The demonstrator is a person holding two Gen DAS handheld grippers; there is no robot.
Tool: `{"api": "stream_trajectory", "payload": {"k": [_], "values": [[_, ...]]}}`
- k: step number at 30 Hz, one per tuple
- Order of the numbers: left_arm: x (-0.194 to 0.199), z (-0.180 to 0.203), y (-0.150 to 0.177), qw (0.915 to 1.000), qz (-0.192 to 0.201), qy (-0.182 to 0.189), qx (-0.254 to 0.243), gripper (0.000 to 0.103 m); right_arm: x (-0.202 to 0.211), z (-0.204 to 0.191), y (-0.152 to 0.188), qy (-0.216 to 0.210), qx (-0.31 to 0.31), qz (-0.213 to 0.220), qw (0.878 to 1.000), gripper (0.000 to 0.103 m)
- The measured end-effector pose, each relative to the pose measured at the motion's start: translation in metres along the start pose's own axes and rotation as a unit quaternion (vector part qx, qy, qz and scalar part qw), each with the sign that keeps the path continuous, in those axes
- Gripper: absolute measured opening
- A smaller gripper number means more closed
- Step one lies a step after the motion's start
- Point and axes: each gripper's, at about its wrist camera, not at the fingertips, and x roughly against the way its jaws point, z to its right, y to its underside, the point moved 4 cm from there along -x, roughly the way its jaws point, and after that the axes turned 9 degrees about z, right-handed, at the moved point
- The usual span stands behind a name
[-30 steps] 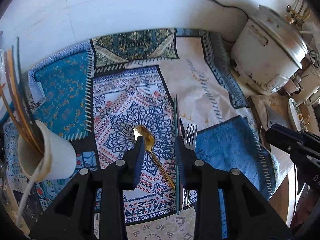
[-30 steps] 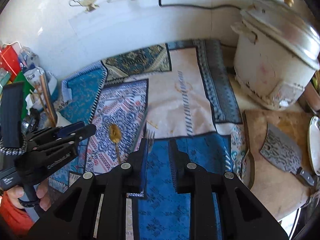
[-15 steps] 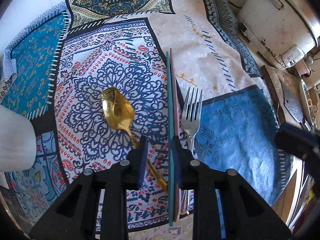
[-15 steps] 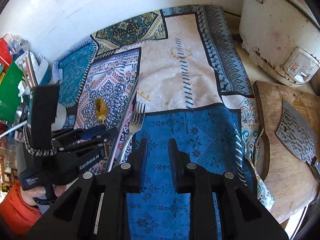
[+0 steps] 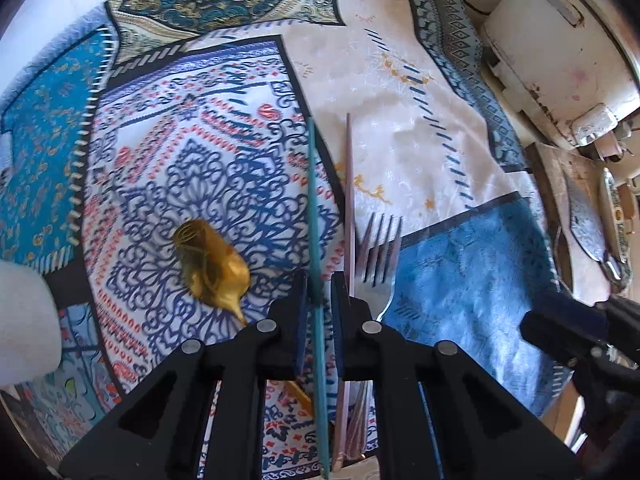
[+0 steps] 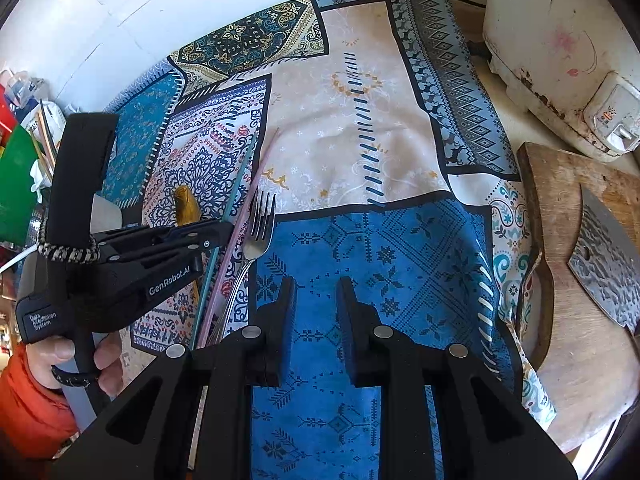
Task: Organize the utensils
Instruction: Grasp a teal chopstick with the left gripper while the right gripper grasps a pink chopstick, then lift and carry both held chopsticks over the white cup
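Two grippers hung over the patchwork cloth [image 6: 400, 128], both pointing steeply down. Nearest, the right gripper [image 6: 316, 300] hovered above the blue cross-stitch panel [image 6: 360, 264], its jaws a narrow gap apart with only cloth showing between them, nothing held. Just to its left, the left gripper [image 5: 319, 300] sat low over the utensils, gripped from below by a hand [image 6: 80, 360] in an orange sleeve [image 6: 24, 408]. Its jaws had just been closing, and the teal chopstick [image 5: 314, 208] ran straight between them; the pads looked pressed against it on both sides, so I called that a pinch on the teal stick.

Right beside it lay the pink chopstick [image 5: 349, 184], outside the right-hand jaw, nearly parallel to the teal one and close to it along its length. Next over, the silver fork [image 5: 378, 252] rested tines pointing away, its handle tucked under the gripper body. On the other side, the gold spoon [image 5: 212, 260] lay bowl up on the navy-and-red lace pattern, handle angled under the left jaw.

Further left, a white cup [image 5: 24, 320] stood at the cloth's edge. Off to the right, a cleaver [image 6: 608, 264] lay on a wooden cutting board [image 6: 560, 200]. Beyond that, against the wall, sat a worn white rice cooker [image 6: 560, 40].
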Motion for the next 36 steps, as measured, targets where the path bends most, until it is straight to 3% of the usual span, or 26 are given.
{"api": "stream_trajectory", "payload": {"k": [5, 17, 28, 34, 36], "values": [[-0.002, -0.005, -0.004, 0.9998, -0.012, 0.017, 0.001, 0.004, -0.009, -0.010, -0.003, -0.017, 0.000, -0.010, 1.000, 0.019], [0.055, -0.040, 0.009, 0.9981, 0.042, 0.023, 0.038, 0.004, -0.057, -0.052, -0.021, -0.056, 0.000, -0.042, 0.998, 0.018], [0.074, -0.058, 0.017, 0.9973, 0.053, 0.018, 0.048, 0.004, -0.096, -0.063, -0.034, -0.049, -0.017, -0.062, 0.997, 0.018], [0.074, -0.060, 0.015, 0.9973, 0.053, 0.024, 0.045, 0.004, -0.101, -0.069, -0.042, -0.041, -0.006, -0.047, 0.998, 0.018], [0.074, -0.061, 0.016, 0.9974, 0.051, 0.024, 0.045, 0.004, -0.102, -0.070, -0.043, -0.023, 0.005, -0.041, 0.999, 0.013]]}}
